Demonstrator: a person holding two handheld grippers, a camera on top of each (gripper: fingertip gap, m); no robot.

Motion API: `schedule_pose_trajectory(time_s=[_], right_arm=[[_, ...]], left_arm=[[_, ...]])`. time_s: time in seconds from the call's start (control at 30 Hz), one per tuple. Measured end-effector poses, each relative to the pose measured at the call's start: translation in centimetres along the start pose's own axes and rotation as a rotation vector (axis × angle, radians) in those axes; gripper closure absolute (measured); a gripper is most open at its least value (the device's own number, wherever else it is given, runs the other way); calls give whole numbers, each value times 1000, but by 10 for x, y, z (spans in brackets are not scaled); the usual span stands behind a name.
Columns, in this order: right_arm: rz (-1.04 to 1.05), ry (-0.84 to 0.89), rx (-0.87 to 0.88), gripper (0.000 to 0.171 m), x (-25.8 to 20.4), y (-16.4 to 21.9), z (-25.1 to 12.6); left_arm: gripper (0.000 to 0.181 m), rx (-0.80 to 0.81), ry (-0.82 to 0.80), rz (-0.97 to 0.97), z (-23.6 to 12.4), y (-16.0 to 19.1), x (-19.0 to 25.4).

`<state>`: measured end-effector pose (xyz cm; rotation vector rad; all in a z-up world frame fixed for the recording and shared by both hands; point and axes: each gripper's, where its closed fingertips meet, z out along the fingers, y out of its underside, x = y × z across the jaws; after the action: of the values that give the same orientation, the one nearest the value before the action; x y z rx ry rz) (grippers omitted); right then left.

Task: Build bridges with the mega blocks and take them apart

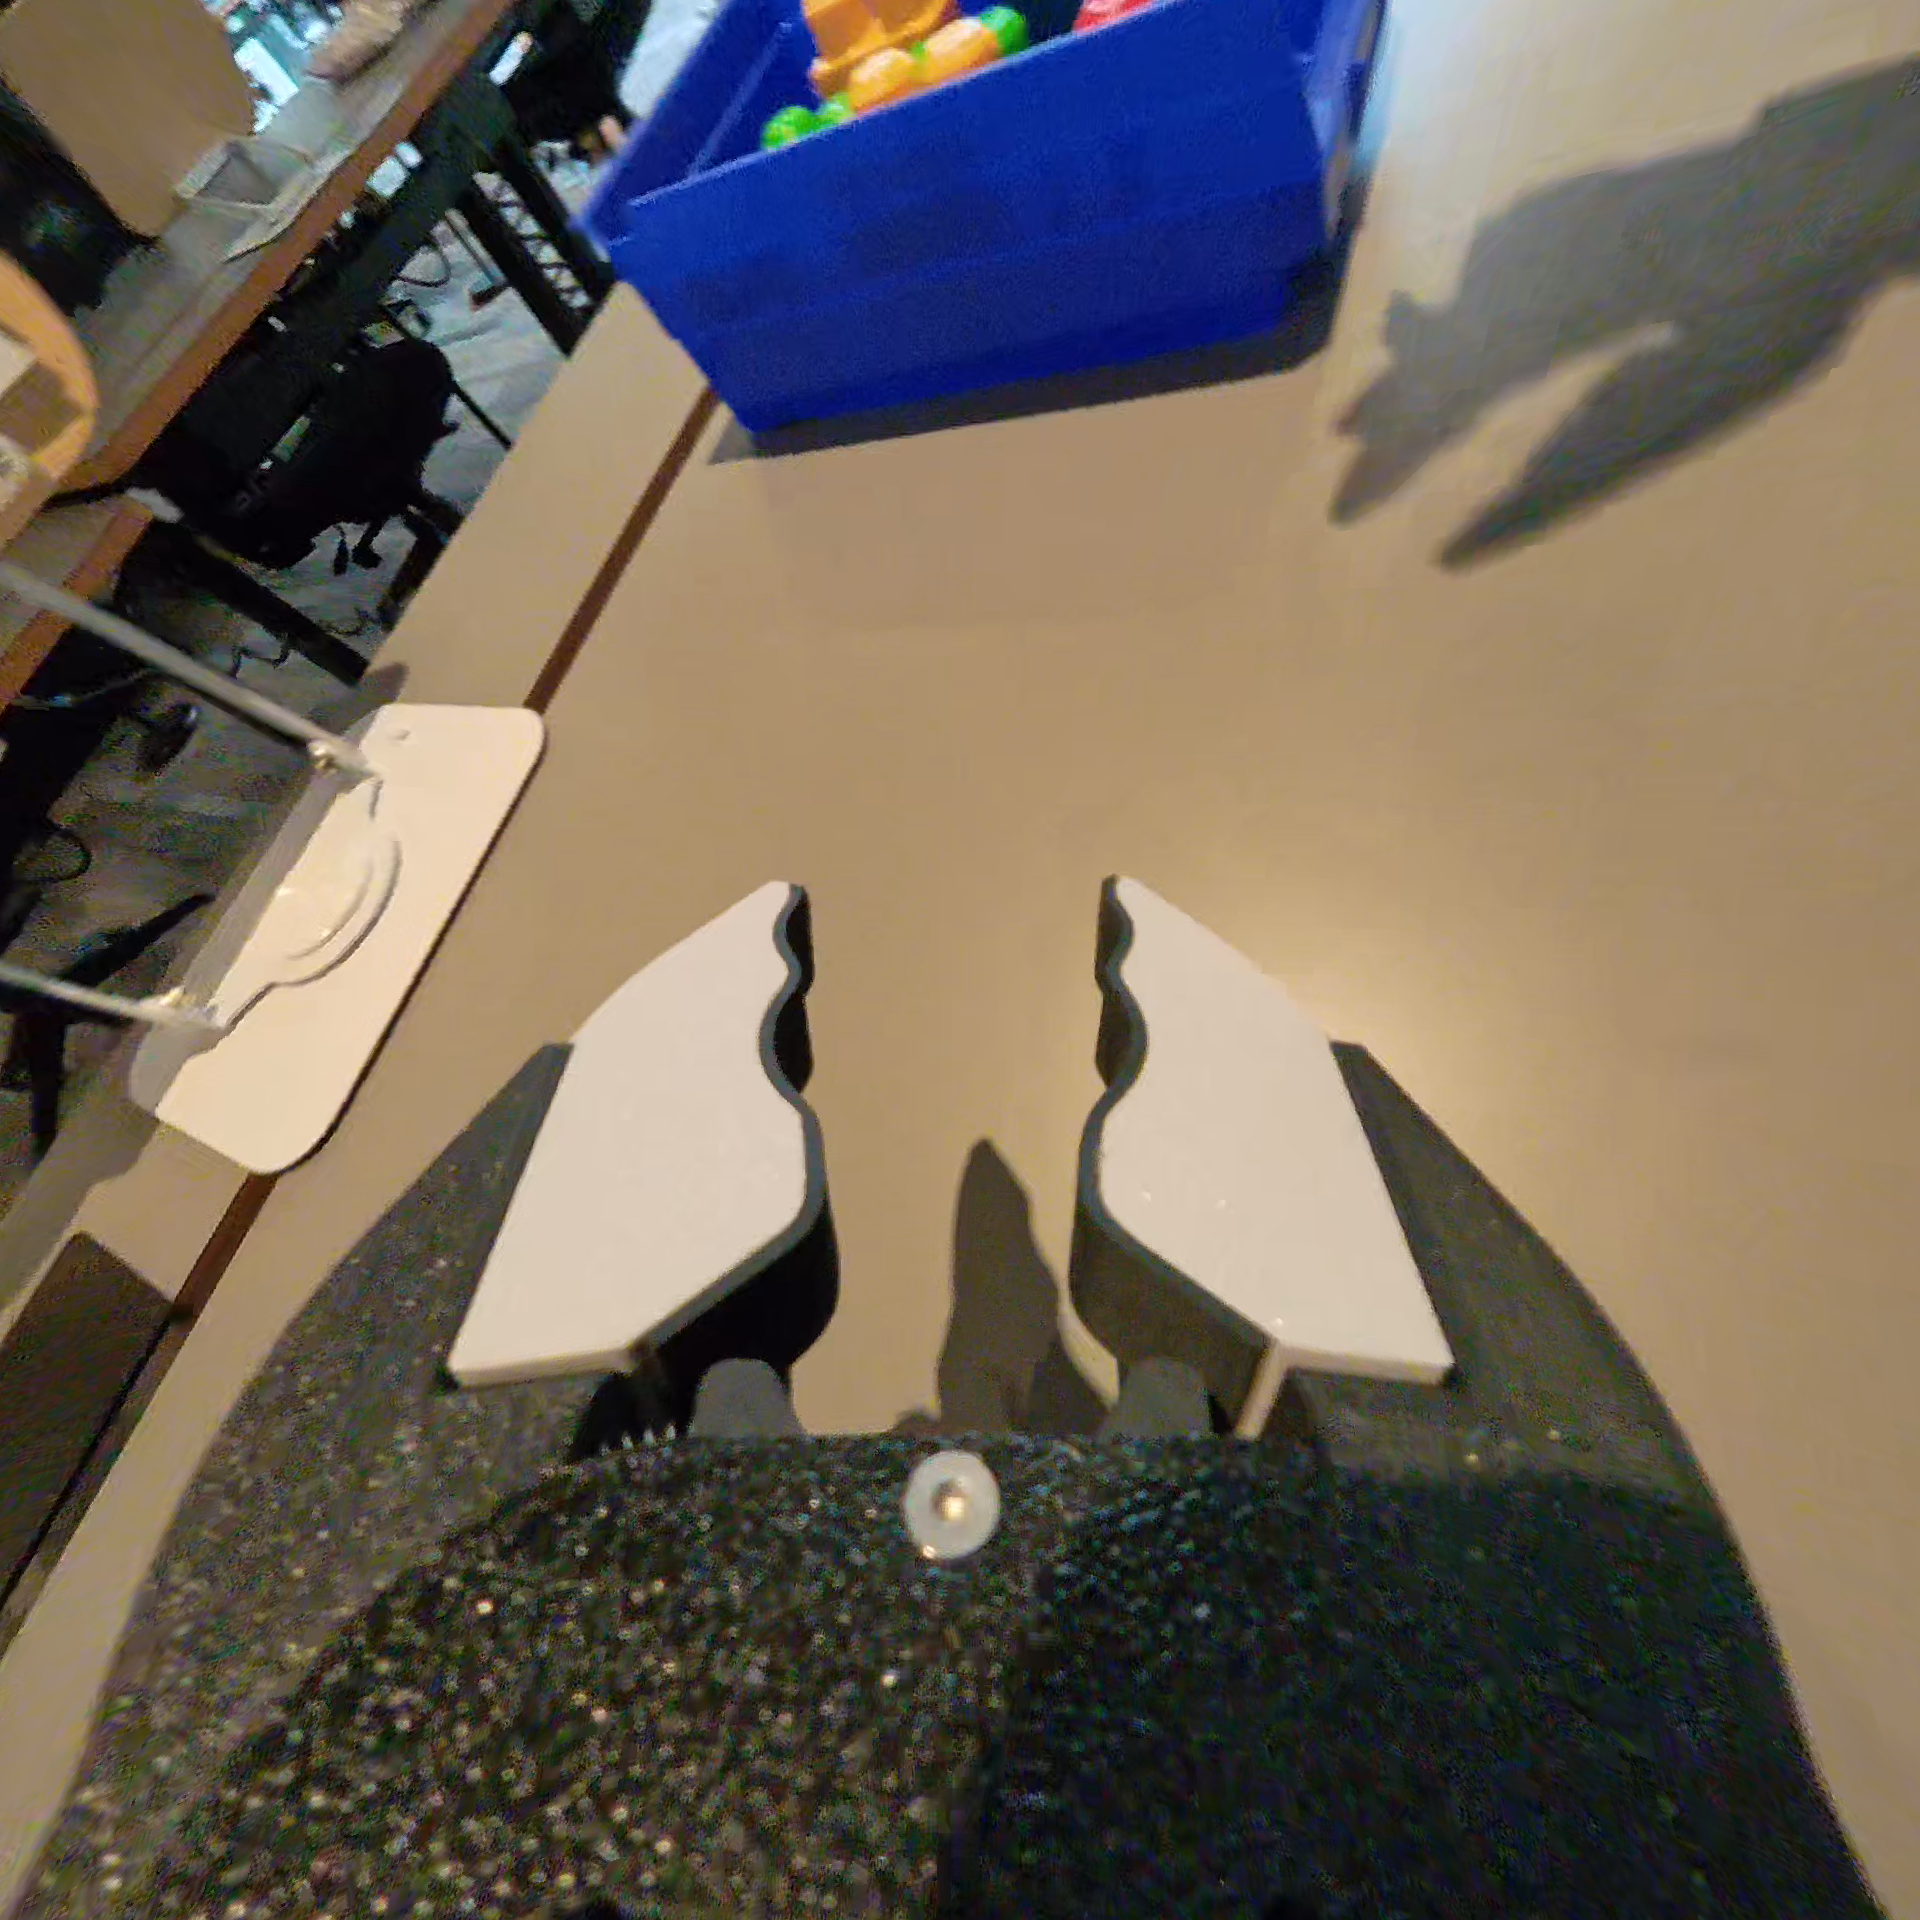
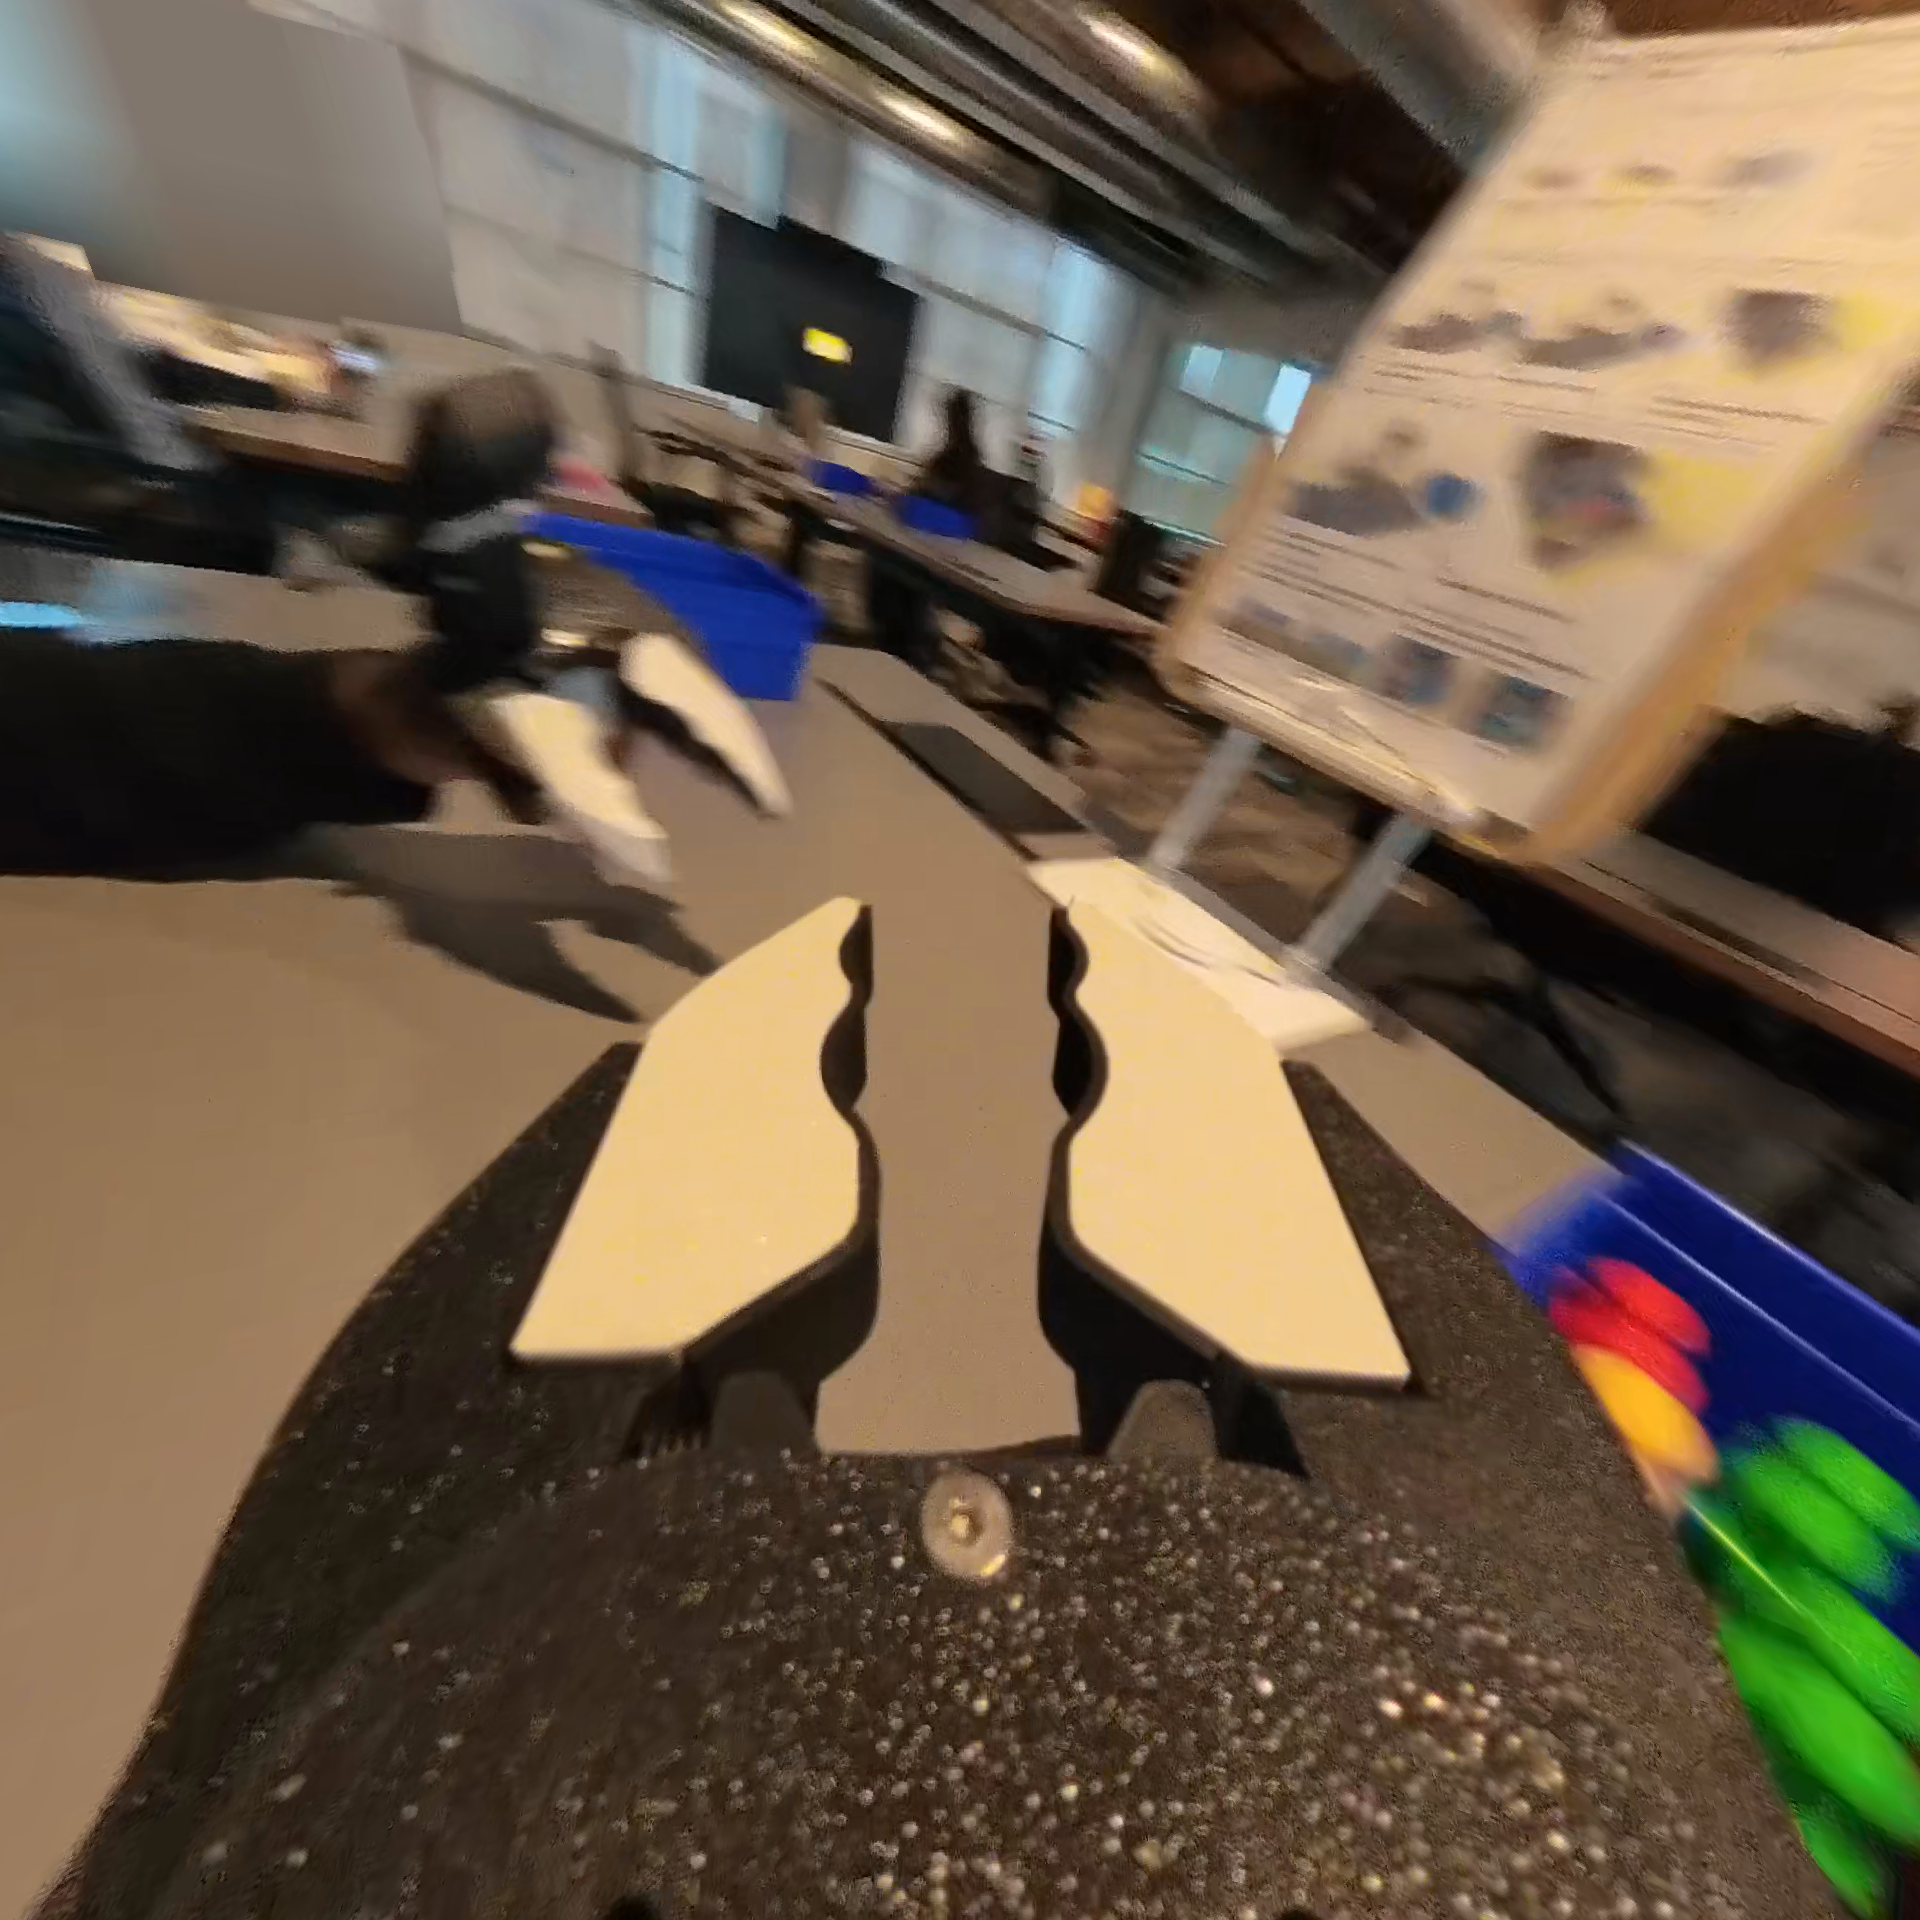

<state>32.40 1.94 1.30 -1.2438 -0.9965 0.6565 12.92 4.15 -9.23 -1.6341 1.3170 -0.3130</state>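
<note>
Blocks [image 1: 894, 62] in blue bin [image 1: 966, 260], top of frame. Your left gripper [image 1: 951, 914] and right gripper [image 2: 961, 935]: fingers parted, empty. Blocks likely light, rigid, slick; pinch flat sides.

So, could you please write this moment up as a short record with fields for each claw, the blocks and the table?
left claw: open, empty, above bare table
right claw: open, empty, view blurred
blocks: orange and green pieces inside the blue bin; none held, none on the table
table: beige top, bin at far end, white stand base at left edge
bridge: none in view
</note>
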Motion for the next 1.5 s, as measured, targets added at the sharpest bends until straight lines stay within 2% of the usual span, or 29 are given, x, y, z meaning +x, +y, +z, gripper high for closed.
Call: schedule_pose_trajectory(time_s=[0.07, 0.17, 0.27, 0.33, 0.4, 0.47, 0.57, 0.63, 0.77, 0.8, 0.87, 1.0, 1.2, 1.5], right_arm=[[7, -179, -2, 141, -49, 4, 36], [7, -363, -179, 140, -109, 48, 80], [-32, -446, -396, 137, -141, 105, 98], [-44, -487, -501, 136, -154, 133, 100], [-76, -495, -591, 133, -158, 148, 101], [-100, -489, -600, 135, -159, 149, 102], [-109, -488, -616, 134, -160, 152, 102], [-101, -489, -621, 135, -160, 152, 102], [-96, -493, -624, 135, -160, 152, 101], [-95, -493, -625, 135, -160, 152, 101], [-94, -491, -625, 135, -160, 152, 101], [-97, -486, -623, 136, -160, 152, 101], [-84, -493, -631, 135, -160, 153, 101], [-68, -493, -643, 135, -159, 154, 102]], left_arm=[[130, 19, -43, -51, -11, 5, -20], [130, 35, -149, -133, -36, 20, -61], [130, 18, -318, -198, -78, 49, -112], [130, -5, -462, -245, -119, 74, -148], [130, -27, -614, -337, -169, 103, -179], [129, -51, -722, -473, -222, 140, -199], [125, -145, -835, -743, -289, 213, -203], [126, -148, -845, -885, -314, 252, -192], [140, -222, -739, -1079, -319, 303, -158], [143, -238, -752, -1048, -322, 306, -158], [165, -235, -716, -989, -317, 303, -157], [175, -358, -751, -852, -321, 308, -155], [176, -364, -686, -853, -308, 288, -131], [171, -417, -684, -883, -264, 247, -105]])
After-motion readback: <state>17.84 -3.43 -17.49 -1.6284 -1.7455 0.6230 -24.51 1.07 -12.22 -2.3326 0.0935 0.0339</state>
